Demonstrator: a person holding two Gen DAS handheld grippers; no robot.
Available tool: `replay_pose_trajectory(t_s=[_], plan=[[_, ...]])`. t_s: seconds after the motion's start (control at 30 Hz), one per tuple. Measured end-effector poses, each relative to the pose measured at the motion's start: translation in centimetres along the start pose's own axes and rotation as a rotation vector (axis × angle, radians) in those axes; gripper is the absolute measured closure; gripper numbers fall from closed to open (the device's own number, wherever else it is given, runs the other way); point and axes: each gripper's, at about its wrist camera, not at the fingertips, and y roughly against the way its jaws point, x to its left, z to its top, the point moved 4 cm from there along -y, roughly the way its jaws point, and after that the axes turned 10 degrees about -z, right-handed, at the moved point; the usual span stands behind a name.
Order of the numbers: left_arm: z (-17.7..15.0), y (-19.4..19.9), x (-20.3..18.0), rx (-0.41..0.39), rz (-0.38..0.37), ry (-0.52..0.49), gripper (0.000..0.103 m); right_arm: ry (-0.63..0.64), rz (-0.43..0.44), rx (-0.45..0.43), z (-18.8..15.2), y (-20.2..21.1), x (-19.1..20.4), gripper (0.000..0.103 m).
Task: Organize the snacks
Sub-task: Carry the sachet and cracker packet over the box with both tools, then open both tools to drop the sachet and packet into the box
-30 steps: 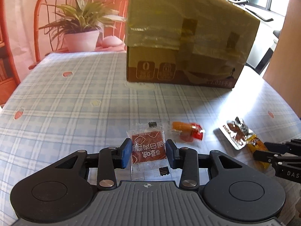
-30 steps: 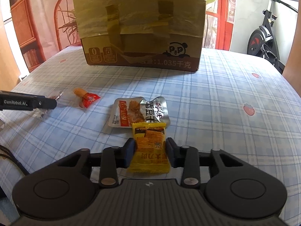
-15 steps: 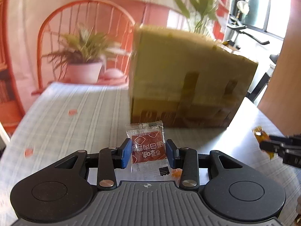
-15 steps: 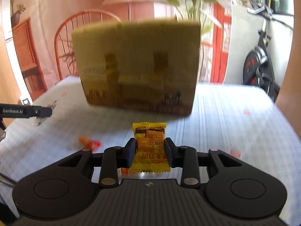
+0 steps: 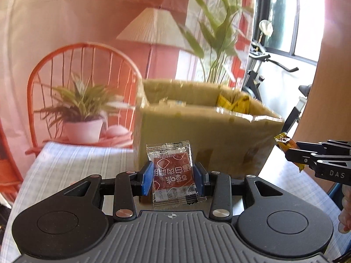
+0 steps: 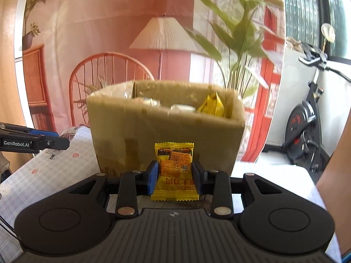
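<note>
Left gripper clamps a red jelly packet; right gripper clamps a yellow cracker packet; both raised toward the open cardboard box at 12 o'clock, seemingly for dropping in.

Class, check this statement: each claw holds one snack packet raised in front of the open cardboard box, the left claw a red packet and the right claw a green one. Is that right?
Not quite: the colour of the right packet is wrong. The right wrist view shows the right claw shut on a yellow packet, not a green one. The rest stands: the left claw holds the red packet, both raised before the open cardboard box.
</note>
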Motion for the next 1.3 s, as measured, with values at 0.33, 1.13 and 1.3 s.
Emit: replay_pose_trajectory(t_s=[0.33, 1.13, 1.3], plan=[[4.8, -0.3, -1.5, -0.068, -0.052, -0.046, 0.062, 0.007, -0.017, -0.075, 5.1, -0.5, -1.5, 0.068], [11.0, -9.6, -1.4, -0.026, -0.098, -0.054, 0.061, -0.02, -0.007, -0.05, 9.2, -10.3, -2.6, 0.068], [11.2, -12.4, -1.0, 0.022, -0.097, -0.052, 0.057, -0.048, -0.021, -0.025, 9.5, -12.8, -2.7, 0.065]])
